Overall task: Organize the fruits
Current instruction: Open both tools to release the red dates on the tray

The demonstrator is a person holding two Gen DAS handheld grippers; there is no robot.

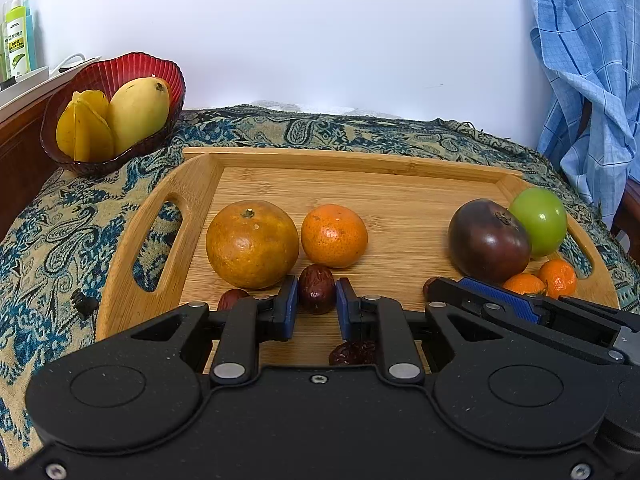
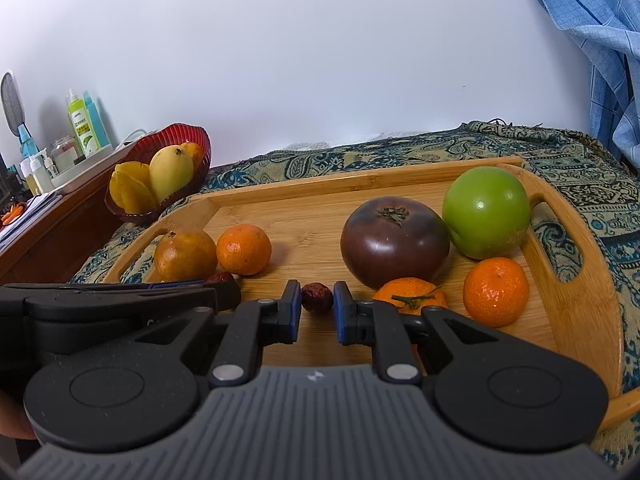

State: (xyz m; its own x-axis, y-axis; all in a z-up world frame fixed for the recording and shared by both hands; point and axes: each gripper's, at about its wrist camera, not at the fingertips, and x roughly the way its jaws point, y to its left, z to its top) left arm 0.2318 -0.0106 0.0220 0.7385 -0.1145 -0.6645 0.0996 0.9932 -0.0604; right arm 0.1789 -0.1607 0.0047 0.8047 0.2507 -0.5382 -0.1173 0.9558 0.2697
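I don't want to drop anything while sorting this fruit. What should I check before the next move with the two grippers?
1. Left gripper lined up on the central date: ok, the date sits between its tips.
2. Right gripper lined up on the second date: ok, likewise.
3. Pads pressing either date: cannot tell; both sets of jaws are nearly closed.
4. Grippers clear of each other: ok, apart over the wooden tray.
5. Large orange clear of the left gripper: not ok, it sits right beside one finger.
6. Room in the red bowl: cannot tell; the mango and starfruit already take up much of it.
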